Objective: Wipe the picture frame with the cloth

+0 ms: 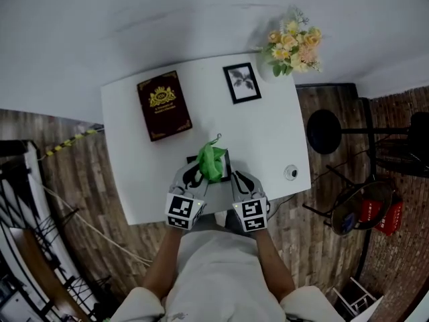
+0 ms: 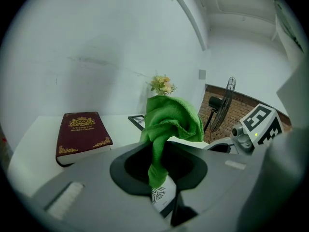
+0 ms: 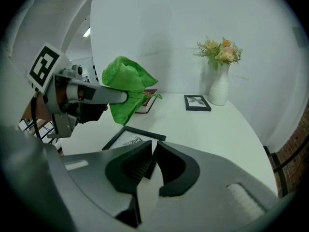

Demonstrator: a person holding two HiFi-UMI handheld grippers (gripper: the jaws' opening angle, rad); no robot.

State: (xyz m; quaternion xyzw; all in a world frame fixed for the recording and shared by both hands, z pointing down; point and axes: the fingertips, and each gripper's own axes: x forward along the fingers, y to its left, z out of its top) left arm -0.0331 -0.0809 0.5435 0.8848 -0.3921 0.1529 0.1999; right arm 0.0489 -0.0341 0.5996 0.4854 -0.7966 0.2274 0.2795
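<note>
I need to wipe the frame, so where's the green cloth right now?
The cloth sits centre of the head view, pinched in the left gripper, above the picture frame at the table's near edge.

Left gripper: had a broad, rounded shell in smooth matte grey, with black moulded jaw pads.
Right gripper: had the same grey shell and black pads; one pad was ribbed on its inner face.
Shell inset: was a pale rectangular patch on the grey flank.
Left marker cube: was white, printed with black square codes.
Right marker cube: carried the same kind of pattern.
Indicator light: was small and green, beside the right cube.
Clothing: was a white top with short sleeves.
</note>
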